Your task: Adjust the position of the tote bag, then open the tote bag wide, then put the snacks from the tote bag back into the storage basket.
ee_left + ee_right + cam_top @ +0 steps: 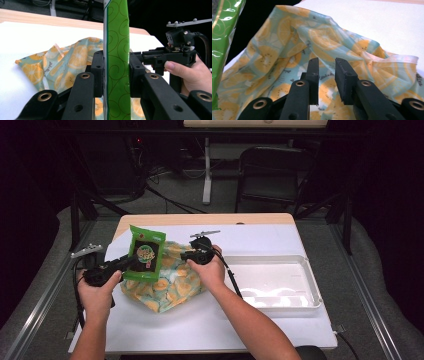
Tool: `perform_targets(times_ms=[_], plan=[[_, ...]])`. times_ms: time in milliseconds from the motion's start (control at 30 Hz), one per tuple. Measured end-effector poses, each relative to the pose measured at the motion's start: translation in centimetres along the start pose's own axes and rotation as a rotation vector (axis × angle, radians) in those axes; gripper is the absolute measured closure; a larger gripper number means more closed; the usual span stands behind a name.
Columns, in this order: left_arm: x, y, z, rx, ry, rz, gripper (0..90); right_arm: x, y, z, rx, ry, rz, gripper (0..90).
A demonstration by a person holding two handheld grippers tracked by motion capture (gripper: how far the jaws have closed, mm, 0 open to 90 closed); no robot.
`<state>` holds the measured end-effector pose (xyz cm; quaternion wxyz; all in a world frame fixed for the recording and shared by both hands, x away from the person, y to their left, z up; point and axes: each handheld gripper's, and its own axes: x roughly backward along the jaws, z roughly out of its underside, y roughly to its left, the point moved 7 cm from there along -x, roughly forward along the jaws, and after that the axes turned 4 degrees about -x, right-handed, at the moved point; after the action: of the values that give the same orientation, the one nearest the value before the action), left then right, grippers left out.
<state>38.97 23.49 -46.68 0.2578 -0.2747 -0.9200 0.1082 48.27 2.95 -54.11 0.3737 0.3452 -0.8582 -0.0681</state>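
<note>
A green snack packet (145, 252) stands upright in the air, edge-on in the left gripper view (116, 50), with my left gripper (134, 263) (116, 72) shut on its lower part. Beneath and behind it lies a soft bag with an orange-slice print (165, 285) (62, 60) (324, 37), crumpled on the white table cover. My right gripper (186, 255) (326, 67) hovers at the bag's far right side, its jaws a narrow gap apart with nothing between them. The left gripper view shows that right gripper (150, 56) just beyond the packet. The packet's edge (224, 30) shows at the left of the right gripper view.
A shallow white plastic tray (305, 270) sits on the table to the right of the bag. The white cover ends at a wooden strip (200, 219) along the far edge. A chair (270, 175) and a table leg stand beyond.
</note>
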Motion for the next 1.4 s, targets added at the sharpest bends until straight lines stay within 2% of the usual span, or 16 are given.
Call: perform_targets(times_ms=[333, 567, 667, 733, 767, 867, 933, 1000, 1033, 1267, 1400], plan=[[0.2, -0.5, -0.3, -0.008, -0.008, 0.007, 72.3, 1.0, 1.0, -0.3, 0.019, -0.017, -0.016, 68.9], [0.0, -1.1, -0.3, -0.02, -0.009, 0.015, 72.3, 2.4, 1.5, -0.6, 0.032, -0.039, -0.039, 65.1], [0.0, -1.5, -0.4, -0.023, -0.012, 0.017, 72.2, 3.8, 1.7, -0.5, 0.06, -0.051, -0.044, 63.0], [0.0, -1.9, -0.6, -0.044, -0.012, 0.013, 72.3, 4.2, 1.7, -0.5, 0.064, -0.056, -0.041, 62.2], [0.0, -2.3, -0.9, -0.058, -0.017, 0.011, 72.2, 5.3, 1.4, -0.5, 0.085, -0.07, -0.024, 60.3], [-0.1, -3.1, -1.2, -0.066, -0.017, 0.021, 72.3, 6.1, 1.1, -0.6, 0.093, -0.081, -0.013, 59.1], [-0.4, -3.7, -1.6, -0.077, -0.019, 0.03, 72.2, 7.8, 0.5, -0.6, 0.107, -0.1, 0.0, 56.6], [-0.7, -4.3, -1.9, -0.089, -0.022, 0.038, 72.2, 8.1, 0.2, -0.6, 0.113, -0.109, 0.006, 56.3], [-1.0, -4.8, -2.1, -0.094, -0.021, 0.039, 72.2, 9.2, -0.4, -0.6, 0.109, -0.13, 0.012, 56.1], [-3.6, -7.4, -3.0, -0.131, -0.004, 0.058, 72.1, 11.4, -2.1, -0.6, 0.133, -0.145, 0.039, 53.7], [-5.2, -8.8, -3.2, -0.145, -0.003, 0.063, 72.1, 12.8, -3.3, -0.3, 0.093, -0.177, 0.039, 55.5]])
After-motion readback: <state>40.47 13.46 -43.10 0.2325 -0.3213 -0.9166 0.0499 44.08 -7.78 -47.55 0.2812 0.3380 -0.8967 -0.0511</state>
